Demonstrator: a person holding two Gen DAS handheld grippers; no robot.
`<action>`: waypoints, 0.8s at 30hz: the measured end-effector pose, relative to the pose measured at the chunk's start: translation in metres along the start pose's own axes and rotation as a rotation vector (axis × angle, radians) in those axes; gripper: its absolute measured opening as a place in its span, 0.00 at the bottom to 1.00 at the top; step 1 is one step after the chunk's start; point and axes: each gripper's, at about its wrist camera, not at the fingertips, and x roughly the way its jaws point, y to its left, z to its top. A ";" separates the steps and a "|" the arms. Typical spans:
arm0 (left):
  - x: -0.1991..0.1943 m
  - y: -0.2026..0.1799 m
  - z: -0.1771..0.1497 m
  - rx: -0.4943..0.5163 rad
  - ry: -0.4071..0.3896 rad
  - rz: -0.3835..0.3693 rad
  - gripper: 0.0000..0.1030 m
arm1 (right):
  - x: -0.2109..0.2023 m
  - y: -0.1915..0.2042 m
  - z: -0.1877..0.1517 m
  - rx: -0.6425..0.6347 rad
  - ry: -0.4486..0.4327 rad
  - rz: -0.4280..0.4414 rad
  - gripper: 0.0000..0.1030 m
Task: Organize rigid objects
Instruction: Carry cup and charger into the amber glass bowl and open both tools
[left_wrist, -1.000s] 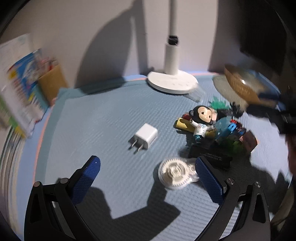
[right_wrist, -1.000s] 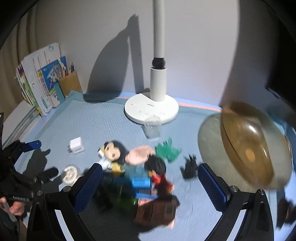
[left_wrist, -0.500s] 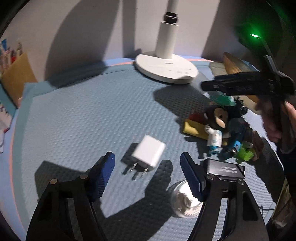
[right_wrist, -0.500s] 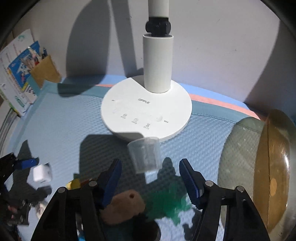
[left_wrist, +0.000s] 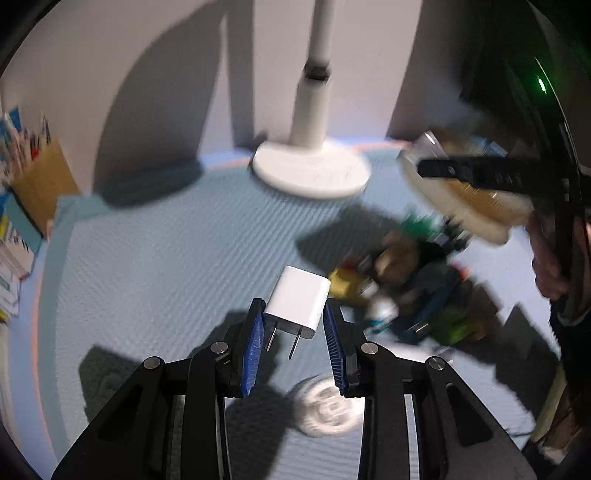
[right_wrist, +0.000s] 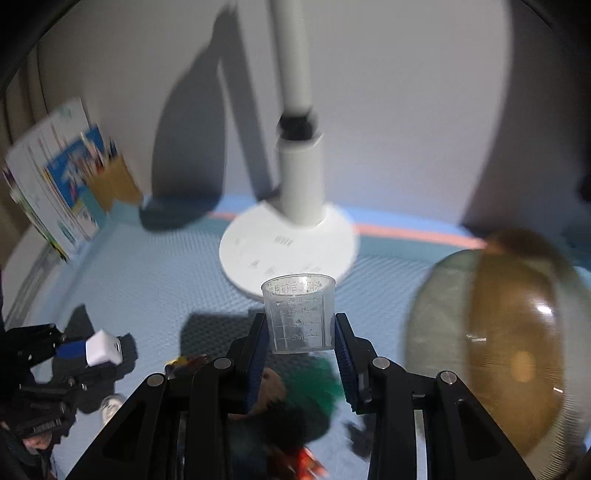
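Observation:
My left gripper (left_wrist: 293, 325) is shut on a white plug adapter (left_wrist: 298, 302) and holds it above the blue mat, prongs toward the camera. It also shows in the right wrist view (right_wrist: 103, 347). My right gripper (right_wrist: 300, 332) is shut on a small clear measuring cup (right_wrist: 298, 313), upright and lifted off the mat. A blurred pile of small toys (left_wrist: 406, 291) lies on the mat at the right, below the right gripper. A white gear-like disc (left_wrist: 327, 408) lies below the left gripper.
A white lamp base (right_wrist: 288, 251) with its pole stands at the back of the mat (left_wrist: 166, 258). An amber bowl on a pale round lid (right_wrist: 517, 350) sits at the right. Books and a pencil holder (right_wrist: 70, 184) stand at the left.
Both grippers have closed: the left on the plug adapter, the right on the measuring cup. Both objects have been lifted off the mat.

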 end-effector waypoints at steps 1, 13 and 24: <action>-0.007 -0.006 0.007 0.005 -0.023 -0.007 0.28 | -0.016 -0.008 -0.001 0.007 -0.023 -0.017 0.33; 0.016 -0.162 0.107 0.077 -0.100 -0.183 0.28 | -0.114 -0.161 -0.060 0.294 -0.033 -0.217 0.33; 0.110 -0.261 0.116 0.143 0.025 -0.194 0.28 | -0.080 -0.188 -0.092 0.192 0.094 -0.215 0.33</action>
